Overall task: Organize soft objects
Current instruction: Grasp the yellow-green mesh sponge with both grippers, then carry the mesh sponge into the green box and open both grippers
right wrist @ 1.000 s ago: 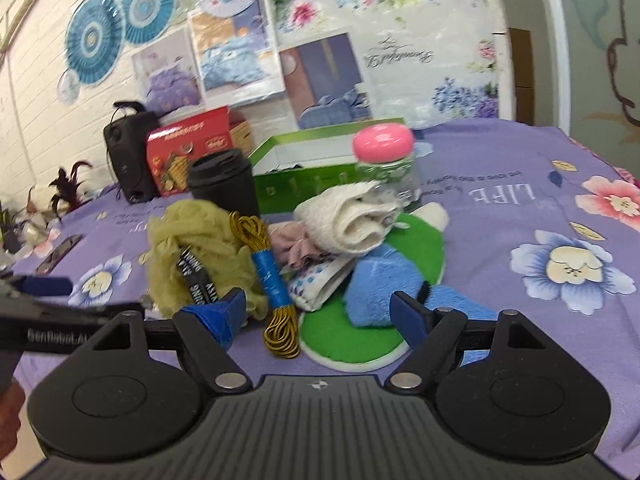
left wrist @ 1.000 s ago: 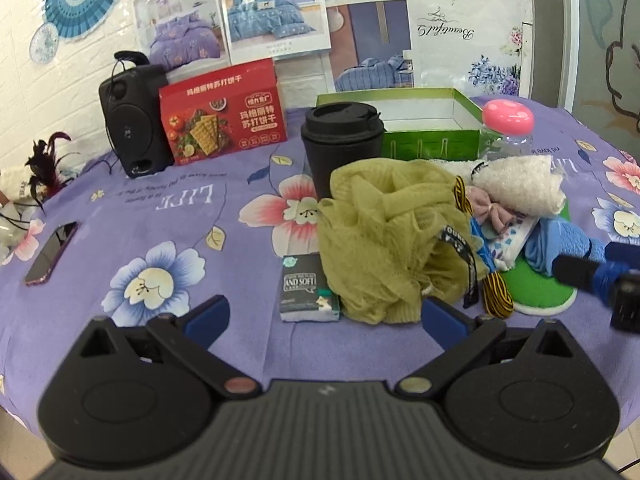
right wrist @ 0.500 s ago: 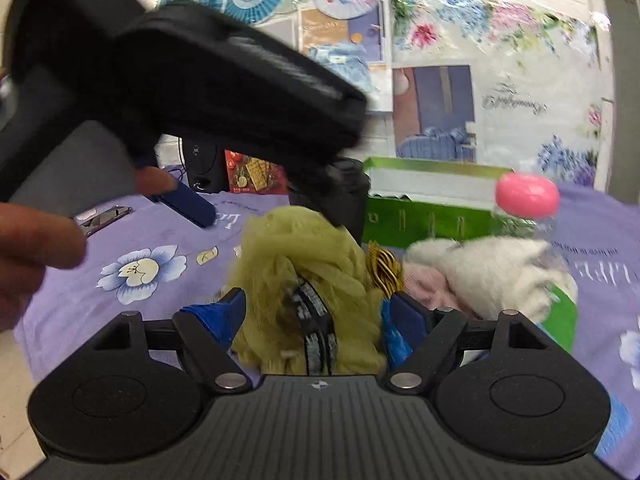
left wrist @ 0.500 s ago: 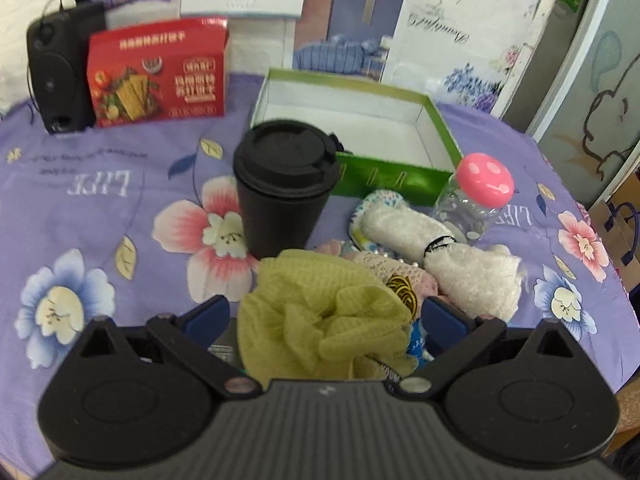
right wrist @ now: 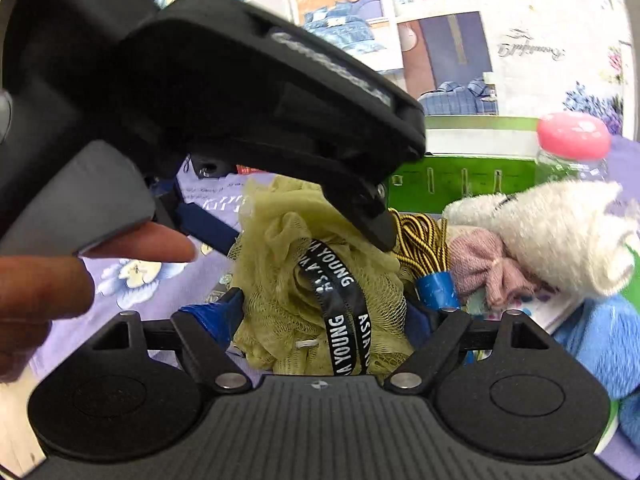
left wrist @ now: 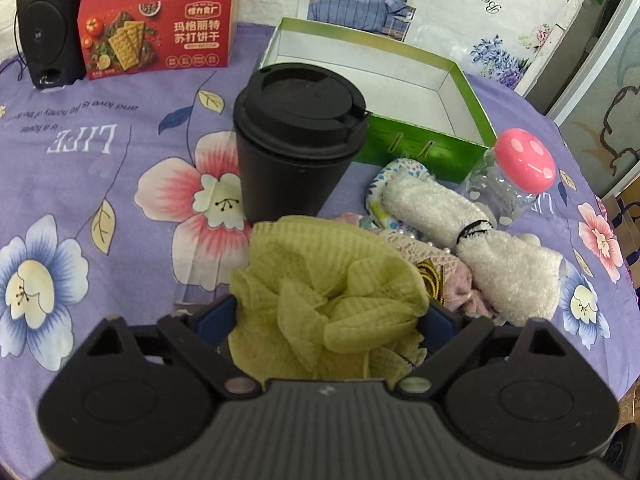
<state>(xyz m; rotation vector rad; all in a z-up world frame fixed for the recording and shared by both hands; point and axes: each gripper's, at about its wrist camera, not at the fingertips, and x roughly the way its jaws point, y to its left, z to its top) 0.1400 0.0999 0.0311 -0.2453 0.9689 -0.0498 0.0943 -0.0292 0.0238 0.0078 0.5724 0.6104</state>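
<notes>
An olive-green mesh bath pouf (left wrist: pixel 332 304) lies on the purple flowered tablecloth, with a black "ASIA YOUNG" ribbon (right wrist: pixel 340 300) on it. My left gripper (left wrist: pixel 326 316) is open and straddles the pouf from above. My right gripper (right wrist: pixel 324 316) is open around the same pouf from the front. The left gripper's body (right wrist: pixel 200 92) fills the upper left of the right wrist view. Beside the pouf lie a white fluffy towel roll (left wrist: pixel 476 236), a pink cloth (right wrist: pixel 488 272), a yellow-black cord (right wrist: pixel 420 236) and a blue plush cloth (right wrist: pixel 600 344).
An open green box (left wrist: pixel 400 80) stands behind. A black lidded cup (left wrist: pixel 296 140) stands just behind the pouf. A clear bottle with a pink cap (left wrist: pixel 516 172) is to the right. A red cracker box (left wrist: pixel 156 24) and a black speaker (left wrist: pixel 40 28) are at the back left.
My left gripper has moved in over the pouf, and its fingers now sit on either side of it. My right gripper has moved closer around the pouf too.
</notes>
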